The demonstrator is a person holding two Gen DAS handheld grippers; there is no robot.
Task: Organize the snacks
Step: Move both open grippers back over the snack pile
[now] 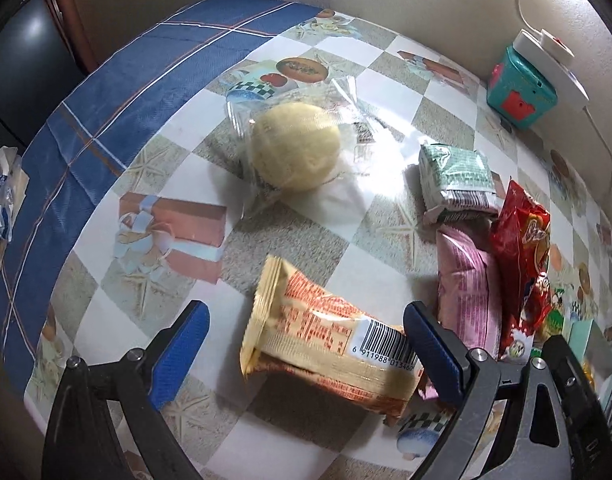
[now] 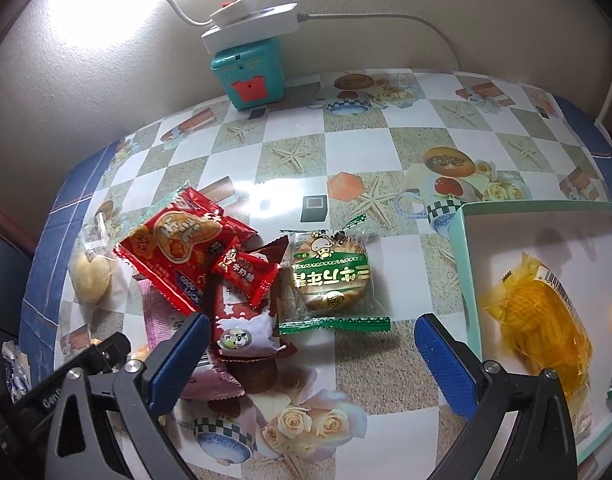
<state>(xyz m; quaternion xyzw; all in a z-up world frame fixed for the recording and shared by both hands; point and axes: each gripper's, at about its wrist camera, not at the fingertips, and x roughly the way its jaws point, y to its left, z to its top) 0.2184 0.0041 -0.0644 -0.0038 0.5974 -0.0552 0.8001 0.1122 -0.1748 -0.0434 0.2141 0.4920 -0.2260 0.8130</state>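
My left gripper is open, its jaws on either side of a cream-and-orange wafer pack lying on the table. Beyond it lie a round yellow cake in clear wrap, a green pack, a pink pack and a red pack. My right gripper is open and empty above the table. Ahead of it lie a green-wrapped biscuit, red packs and a brown-and-white pack. A mint box at the right holds a yellow-wrapped snack.
A teal toy box with a white power strip and lamp on top stands by the wall. A blue cloth covers the table's left part. The left gripper's body shows at lower left in the right wrist view.
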